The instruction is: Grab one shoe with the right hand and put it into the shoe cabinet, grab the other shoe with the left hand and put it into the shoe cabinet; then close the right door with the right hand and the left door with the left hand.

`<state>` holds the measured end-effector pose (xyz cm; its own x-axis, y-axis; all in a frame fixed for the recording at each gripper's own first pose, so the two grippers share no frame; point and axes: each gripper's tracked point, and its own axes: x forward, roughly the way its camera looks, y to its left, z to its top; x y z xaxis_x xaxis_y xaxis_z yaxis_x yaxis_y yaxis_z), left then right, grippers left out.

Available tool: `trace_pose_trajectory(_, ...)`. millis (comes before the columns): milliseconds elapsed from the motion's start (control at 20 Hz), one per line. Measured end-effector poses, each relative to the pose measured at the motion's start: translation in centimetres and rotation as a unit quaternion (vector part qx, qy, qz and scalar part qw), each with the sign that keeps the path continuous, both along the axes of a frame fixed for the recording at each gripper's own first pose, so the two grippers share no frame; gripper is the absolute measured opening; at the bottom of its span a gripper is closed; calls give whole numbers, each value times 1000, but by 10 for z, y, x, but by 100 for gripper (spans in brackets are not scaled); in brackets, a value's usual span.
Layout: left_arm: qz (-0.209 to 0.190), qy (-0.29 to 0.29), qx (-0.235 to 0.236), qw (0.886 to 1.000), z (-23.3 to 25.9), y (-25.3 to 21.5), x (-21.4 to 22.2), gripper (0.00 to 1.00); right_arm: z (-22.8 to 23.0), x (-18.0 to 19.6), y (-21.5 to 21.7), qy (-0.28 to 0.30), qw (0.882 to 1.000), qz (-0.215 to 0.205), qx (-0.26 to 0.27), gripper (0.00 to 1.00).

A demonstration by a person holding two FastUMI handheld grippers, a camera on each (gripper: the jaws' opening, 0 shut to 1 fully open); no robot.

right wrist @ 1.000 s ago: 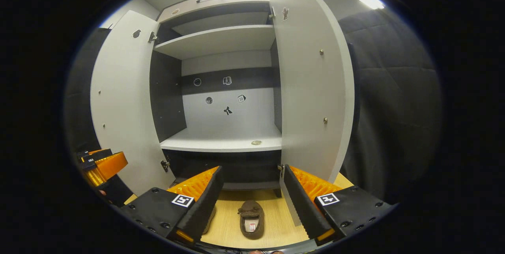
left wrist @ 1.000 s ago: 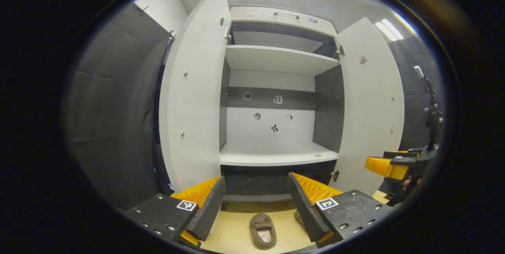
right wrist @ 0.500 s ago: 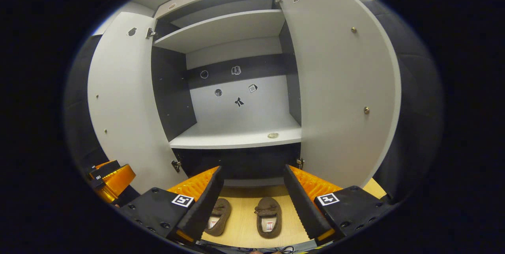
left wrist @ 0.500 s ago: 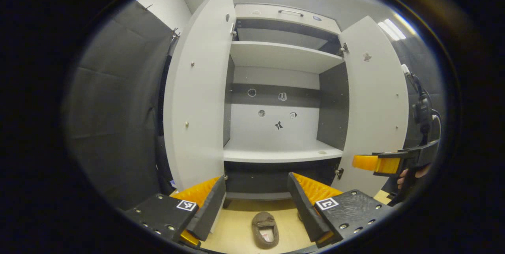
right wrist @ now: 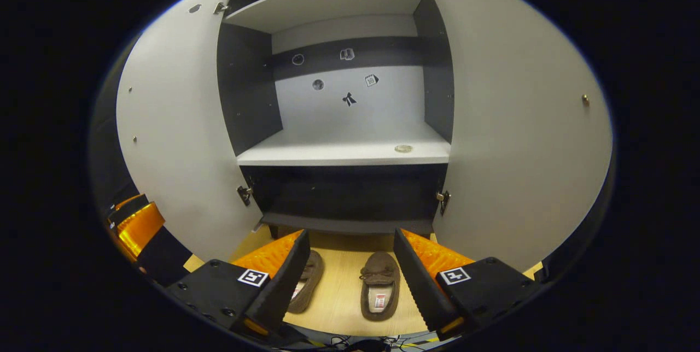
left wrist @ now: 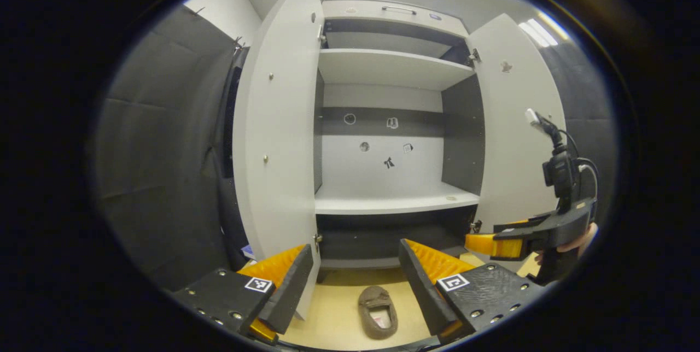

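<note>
So the step in hand looks like the first grab: right gripper [right wrist: 350, 281] going for a shoe. Its fingers are spread wide with nothing between them, hovering over the pair of brown slippers on the wooden floor [right wrist: 342, 308], right in front of the open shoe cabinet [right wrist: 350, 150].

In the right gripper view, the right-hand slipper [right wrist: 379, 292] sits nicely in the gap between the fingers, toe pointing at the cabinet. The other slipper [right wrist: 307, 281] is just beside it and half tucked behind the left-side finger, so that's the one to avoid bumping.

My take on doing this well: come straight down, keep the fingers wide until they straddle the slipper across its width, and close around the middle or the heel opening rather than the soft toe. It looks floppy, so a pinch on the rim may hold better than squeezing the whole body. Both doors [right wrist: 175, 122] are swung fully open, so the lower shelf [right wrist: 339, 152] is an easy target afterwards.

The left gripper [left wrist: 355, 286] is also wide and empty, waiting back a bit, with one slipper [left wrist: 377, 311] on the floor between its fingers. You can see the right gripper [left wrist: 492, 244] off to the side there, held by a hand [left wrist: 585, 237].
</note>
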<state>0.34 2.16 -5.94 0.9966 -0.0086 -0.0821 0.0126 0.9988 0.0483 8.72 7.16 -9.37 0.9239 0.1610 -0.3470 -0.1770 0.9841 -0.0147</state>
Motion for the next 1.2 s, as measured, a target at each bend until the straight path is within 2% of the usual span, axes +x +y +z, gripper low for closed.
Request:
trace_pose_trajectory(350, -6, 33, 10, 999, -29, -2, -1, 93, -93, 5, 3, 126, 992, 6, -8, 98)
trace_pose_trajectory(550, -7, 39, 20, 999, -39, 0, 0, 93, -143, 8, -1, 169, 985, 3, -17, 98)
trace_pose_trajectory(600, -9, 43, 22, 999, -42, 1, 0, 93, -157, 10, -2, 182, 983, 1, -20, 93)
trace_pose_trajectory(650, -10, 45, 23, 999, -45, 1, -1, 93, -166, 13, -3, 189, 982, 0, -23, 98)
trace_pose_trajectory(700, -7, 44, 27, 999, -46, 3, -1, 93, -172, 17, -4, 190, 982, 2, -24, 98)
trace_pose_trajectory(750, -4, 43, 30, 999, -48, 6, 0, 93, -180, 21, -6, 192, 981, 0, -27, 93)
trace_pose_trajectory(800, -5, 46, 31, 998, -51, 6, 0, 93, -192, 24, -8, 197, 980, -2, -31, 98)
trace_pose_trajectory(1050, -8, 59, 31, 998, -65, 5, 2, 93, -242, 46, -25, 217, 970, -11, -109, 98)
trace_pose_trajectory(1100, -8, 61, 31, 998, -67, 4, 2, 85, -252, 49, -26, 222, 968, -15, -112, 98)
trace_pose_trajectory(1200, -7, 64, 31, 997, -69, 3, 3, 86, -261, 58, -24, 224, 967, -19, -117, 98)
